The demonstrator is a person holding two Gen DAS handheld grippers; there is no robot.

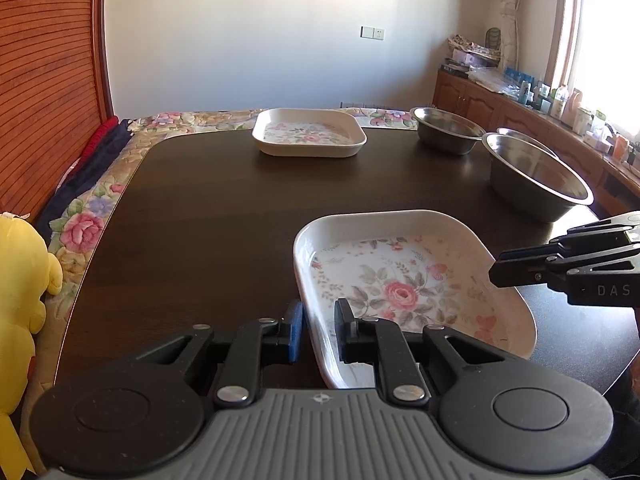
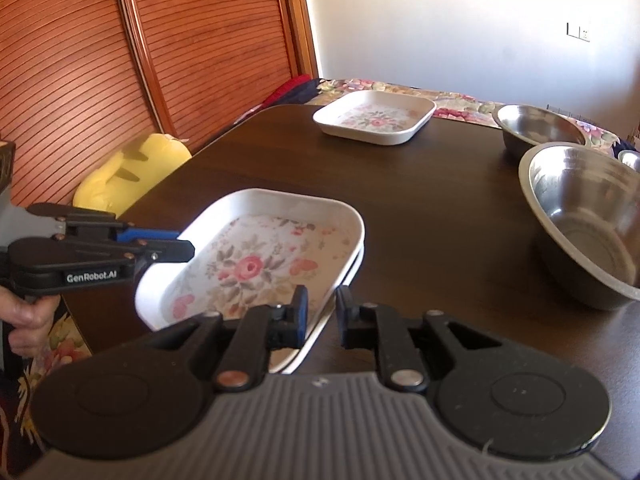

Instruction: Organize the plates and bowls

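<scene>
A white square floral plate [image 1: 400,280] [image 2: 256,260] sits near the front of the dark table [image 1: 220,220]. My left gripper [image 1: 319,320] is shut on its left rim and shows in the right wrist view as the left gripper [image 2: 188,248]. The right gripper [image 2: 322,312] is shut on the right rim and appears as the right gripper [image 1: 496,272] from the other side. A second rim [image 2: 354,270] shows just beneath this plate. Another floral plate [image 1: 308,132] [image 2: 376,120] lies at the far edge. A large steel bowl [image 1: 536,176] [image 2: 588,216] and a smaller steel bowl [image 1: 444,128] [image 2: 536,128] stand on the right.
A third small steel bowl [image 1: 520,134] peeks out behind the large one. A yellow plush toy [image 1: 20,280] [image 2: 132,172] lies on floral bedding [image 1: 88,224] left of the table. Wooden slatted doors [image 2: 180,40] stand behind it. A cluttered sideboard [image 1: 520,96] runs under the window.
</scene>
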